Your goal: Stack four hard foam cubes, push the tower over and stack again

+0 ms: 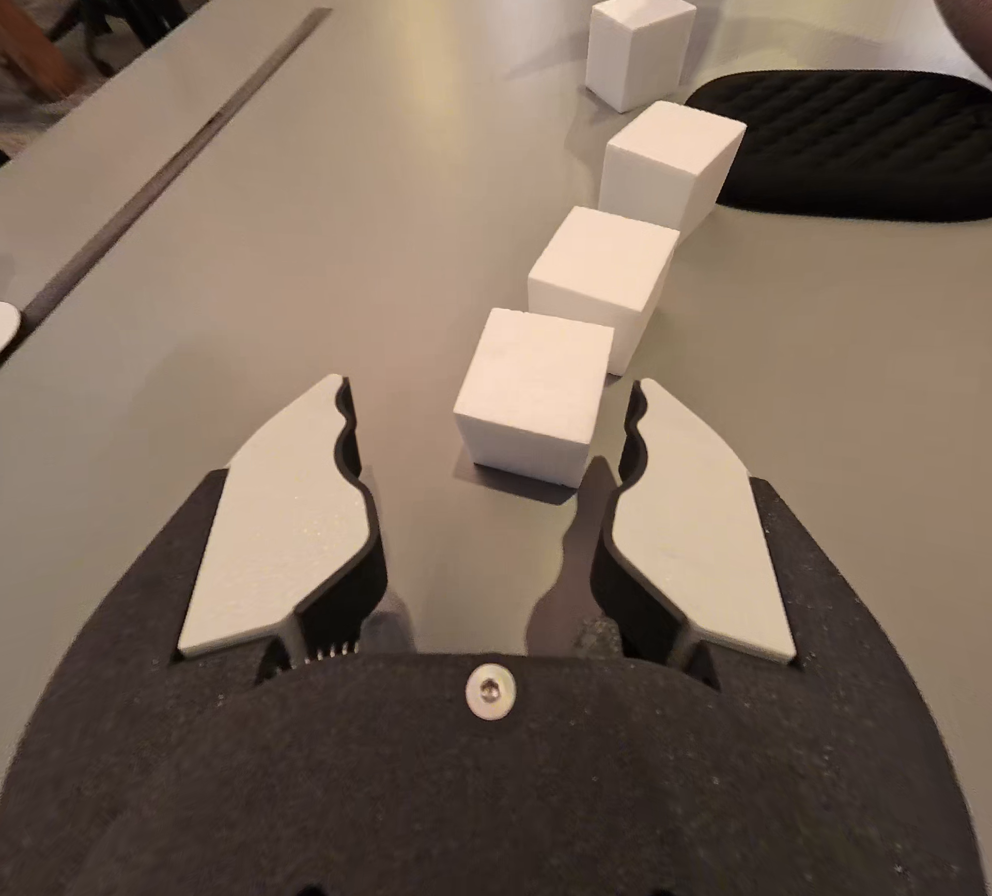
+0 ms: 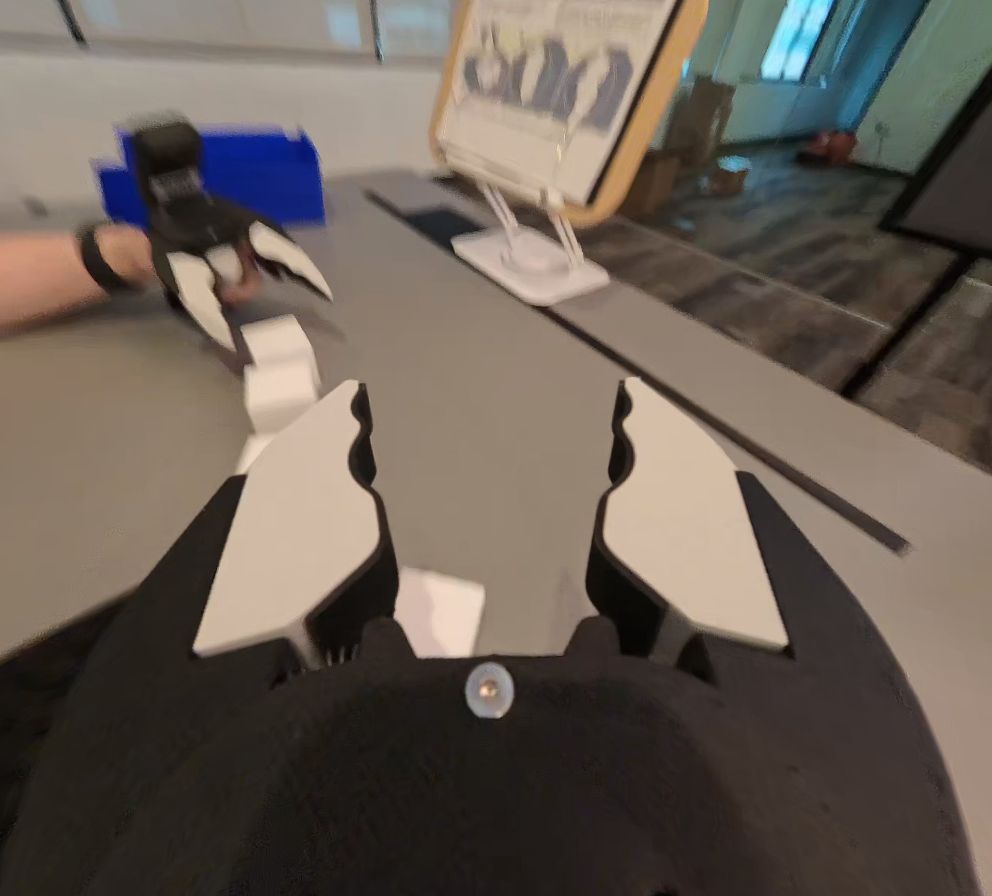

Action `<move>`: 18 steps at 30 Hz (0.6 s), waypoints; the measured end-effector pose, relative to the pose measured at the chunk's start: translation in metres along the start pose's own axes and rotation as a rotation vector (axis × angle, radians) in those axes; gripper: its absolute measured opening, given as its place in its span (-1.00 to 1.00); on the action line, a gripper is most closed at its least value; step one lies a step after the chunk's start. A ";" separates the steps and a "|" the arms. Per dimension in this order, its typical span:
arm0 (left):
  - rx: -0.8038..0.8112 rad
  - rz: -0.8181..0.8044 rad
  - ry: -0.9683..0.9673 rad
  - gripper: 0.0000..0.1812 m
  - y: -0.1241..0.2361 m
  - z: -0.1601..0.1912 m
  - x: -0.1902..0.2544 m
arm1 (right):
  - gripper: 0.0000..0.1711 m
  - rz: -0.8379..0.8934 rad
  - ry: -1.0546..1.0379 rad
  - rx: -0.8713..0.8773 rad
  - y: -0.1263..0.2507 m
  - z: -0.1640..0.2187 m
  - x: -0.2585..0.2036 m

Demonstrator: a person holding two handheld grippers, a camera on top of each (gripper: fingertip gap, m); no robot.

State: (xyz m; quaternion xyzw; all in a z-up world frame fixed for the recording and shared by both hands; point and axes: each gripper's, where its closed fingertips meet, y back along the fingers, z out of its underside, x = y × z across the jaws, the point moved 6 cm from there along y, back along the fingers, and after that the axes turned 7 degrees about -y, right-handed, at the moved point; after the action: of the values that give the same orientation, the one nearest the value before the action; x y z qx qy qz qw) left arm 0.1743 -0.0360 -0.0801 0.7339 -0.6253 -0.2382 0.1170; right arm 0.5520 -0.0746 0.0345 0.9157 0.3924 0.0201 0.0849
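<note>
The left gripper (image 1: 491,406) stands wide open just before the nearest of four white, matte cubes (image 1: 534,395) lying in a row on the grey table (image 1: 322,226). Only the right wrist view shows the right gripper (image 2: 491,406), also wide and empty, and a blue box (image 2: 257,172).

**Nothing readable anywhere**

Honestly there's no legible text here. The only thing carrying print is the wood-framed poster board (image 2: 563,59) on its white stand (image 2: 531,269), up around 1 o'clock from the right gripper's camera, and it's way too blurred to make out. The foam cubes (image 1: 531,398) are plain white.
</note>
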 end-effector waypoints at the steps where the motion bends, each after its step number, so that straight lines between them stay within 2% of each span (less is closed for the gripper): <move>1: -0.005 0.018 0.007 0.04 -0.003 0.002 0.001 | 0.02 0.050 0.003 -0.063 0.002 0.014 0.001; 5: -0.089 0.060 -0.014 -0.02 -0.019 0.012 0.005 | 0.08 0.077 -0.143 -0.193 0.008 0.067 -0.006; 7: -0.106 0.064 -0.040 -0.06 -0.024 0.011 0.007 | 0.08 0.101 -0.136 -0.221 0.008 0.086 -0.013; 9: -0.113 0.050 -0.060 -0.17 -0.029 0.010 0.007 | 0.08 0.116 -0.123 -0.264 0.004 0.101 -0.019; 10: -0.124 0.043 -0.066 -0.30 -0.031 0.010 0.007 | 0.08 0.113 -0.126 -0.279 0.002 0.108 -0.020; 11: -0.124 0.044 -0.071 -0.30 -0.031 0.010 0.006 | 0.07 0.105 -0.138 -0.299 -0.001 0.114 -0.021; 12: -0.130 0.048 -0.081 -0.31 -0.030 0.009 0.006 | 0.02 0.101 -0.148 -0.324 -0.004 0.120 -0.021; 15: -0.107 -0.024 -0.087 -0.31 -0.015 -0.001 -0.007 | -0.33 0.090 -0.168 -0.378 -0.008 0.133 -0.019; 18: 0.043 0.006 -0.033 -0.30 0.002 -0.036 -0.010 | -0.33 0.094 -0.208 -0.323 -0.005 0.130 -0.016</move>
State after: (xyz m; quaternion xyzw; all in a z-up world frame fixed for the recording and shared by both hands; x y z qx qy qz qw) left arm 0.1891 -0.0310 -0.0456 0.7304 -0.6343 -0.2363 0.0918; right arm 0.5508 -0.1013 -0.0944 0.9045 0.3301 -0.0081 0.2698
